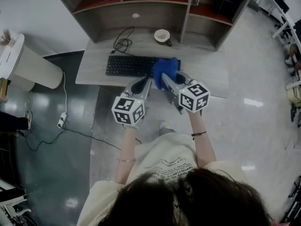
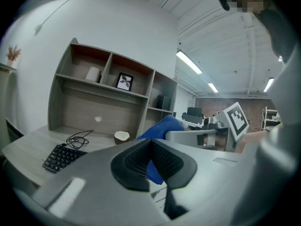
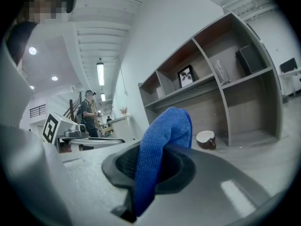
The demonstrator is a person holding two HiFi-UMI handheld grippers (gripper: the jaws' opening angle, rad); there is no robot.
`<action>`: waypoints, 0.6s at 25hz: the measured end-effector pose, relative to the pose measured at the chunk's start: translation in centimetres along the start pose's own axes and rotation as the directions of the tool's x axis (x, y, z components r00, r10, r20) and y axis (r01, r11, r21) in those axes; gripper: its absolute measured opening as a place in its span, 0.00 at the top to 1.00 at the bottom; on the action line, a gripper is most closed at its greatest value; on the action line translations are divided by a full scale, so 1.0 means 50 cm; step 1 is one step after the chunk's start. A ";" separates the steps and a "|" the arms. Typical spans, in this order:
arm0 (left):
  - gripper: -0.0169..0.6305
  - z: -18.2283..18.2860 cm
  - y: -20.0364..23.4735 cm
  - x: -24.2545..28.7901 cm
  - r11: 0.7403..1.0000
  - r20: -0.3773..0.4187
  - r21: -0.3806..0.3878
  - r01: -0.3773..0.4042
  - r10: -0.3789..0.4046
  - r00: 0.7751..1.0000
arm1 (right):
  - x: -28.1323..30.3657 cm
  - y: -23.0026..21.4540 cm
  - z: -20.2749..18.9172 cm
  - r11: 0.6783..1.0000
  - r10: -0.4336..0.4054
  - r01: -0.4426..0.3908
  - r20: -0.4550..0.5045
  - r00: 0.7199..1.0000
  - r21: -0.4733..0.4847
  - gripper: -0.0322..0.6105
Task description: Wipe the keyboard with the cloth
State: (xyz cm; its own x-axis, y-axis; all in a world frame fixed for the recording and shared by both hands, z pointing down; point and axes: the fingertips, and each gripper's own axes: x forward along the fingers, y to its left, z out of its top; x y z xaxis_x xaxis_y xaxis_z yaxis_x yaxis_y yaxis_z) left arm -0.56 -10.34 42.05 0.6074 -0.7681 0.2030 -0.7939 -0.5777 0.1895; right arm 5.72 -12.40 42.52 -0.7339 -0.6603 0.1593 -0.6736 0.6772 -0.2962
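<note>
L gripper [image 1: 141, 85]: jaws pressed together, empty, just near of the keyboard [image 1: 128, 66]. R gripper [image 1: 169, 82] pinches the blue cloth [image 1: 165, 69], bunched over the keyboard's right end. Risk: nothing braces the keyboard, so a firm stroke prob. shoves it sideways.
</note>
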 end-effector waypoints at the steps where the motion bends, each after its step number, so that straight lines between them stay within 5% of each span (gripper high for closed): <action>1: 0.97 0.001 0.003 0.008 1.000 -0.002 -0.004 -0.001 0.001 1.000 | 0.003 -0.008 0.002 1.000 0.000 0.000 -0.003 1.000 0.002 0.86; 15: 0.97 -0.022 0.023 0.104 0.999 -0.055 -0.046 -0.003 0.001 0.999 | 0.032 -0.102 -0.002 0.999 0.000 0.001 -0.047 0.999 0.038 0.86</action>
State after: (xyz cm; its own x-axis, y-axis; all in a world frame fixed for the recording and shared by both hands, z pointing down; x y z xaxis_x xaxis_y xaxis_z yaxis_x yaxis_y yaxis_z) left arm 1.70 -14.70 44.38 0.6074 -0.7523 0.2552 -0.7938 -0.5620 0.2326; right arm 7.98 -16.90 44.37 -0.7375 -0.6440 0.2034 -0.6708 0.6635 -0.3315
